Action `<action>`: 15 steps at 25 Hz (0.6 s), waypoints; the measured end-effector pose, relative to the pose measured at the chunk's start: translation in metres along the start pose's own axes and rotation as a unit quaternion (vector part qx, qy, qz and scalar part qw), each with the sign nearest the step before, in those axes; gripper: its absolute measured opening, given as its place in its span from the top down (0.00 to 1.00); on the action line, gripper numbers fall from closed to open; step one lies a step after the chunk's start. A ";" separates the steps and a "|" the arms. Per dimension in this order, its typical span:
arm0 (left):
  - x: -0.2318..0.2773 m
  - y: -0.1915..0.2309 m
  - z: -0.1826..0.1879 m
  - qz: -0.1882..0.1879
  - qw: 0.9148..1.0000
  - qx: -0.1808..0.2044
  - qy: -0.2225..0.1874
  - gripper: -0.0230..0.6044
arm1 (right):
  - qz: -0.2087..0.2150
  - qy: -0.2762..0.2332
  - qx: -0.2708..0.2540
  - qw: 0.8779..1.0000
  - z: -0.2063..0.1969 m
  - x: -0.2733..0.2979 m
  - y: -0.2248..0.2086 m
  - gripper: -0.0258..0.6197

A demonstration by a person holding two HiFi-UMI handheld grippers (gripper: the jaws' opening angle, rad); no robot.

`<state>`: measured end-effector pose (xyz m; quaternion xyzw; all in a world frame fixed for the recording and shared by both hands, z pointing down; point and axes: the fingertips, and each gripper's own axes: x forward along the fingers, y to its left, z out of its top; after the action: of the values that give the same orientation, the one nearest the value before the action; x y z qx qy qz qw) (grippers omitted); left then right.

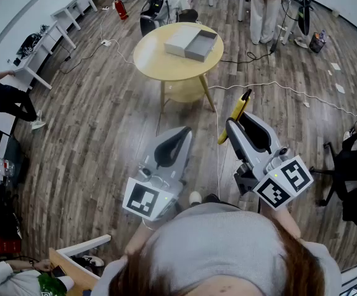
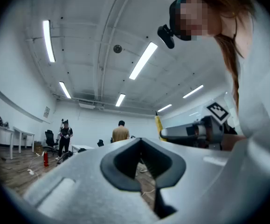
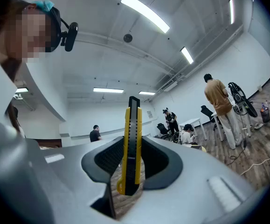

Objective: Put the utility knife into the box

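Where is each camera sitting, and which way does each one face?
Head view: on the person's head, facing steeply down at the floor, table and box; torso, left gripper and right gripper show.
Left gripper view: on the left gripper, facing along its shut jaws, up toward ceiling lights; the person's head shows.
Right gripper view: on the right gripper, along jaws clamping the utility knife; the person's head shows.
Shared: the utility knife shows in all three.

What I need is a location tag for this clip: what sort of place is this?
Probably an open-plan office or lab workroom: white desks along the wall, a round table on wood-plank flooring, and ceiling strip lights.
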<state>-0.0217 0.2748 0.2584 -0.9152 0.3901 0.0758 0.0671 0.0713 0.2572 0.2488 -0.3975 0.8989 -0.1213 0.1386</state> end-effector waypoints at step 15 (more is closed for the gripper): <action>-0.014 0.006 0.000 0.007 1.000 0.001 -0.001 0.96 | 0.013 0.002 -0.013 1.000 -0.005 0.008 0.017 0.77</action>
<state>-0.0355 0.2801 0.2608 -0.9122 0.3966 0.0766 0.0682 0.0528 0.2629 0.2463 -0.3870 0.9059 -0.1085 0.1334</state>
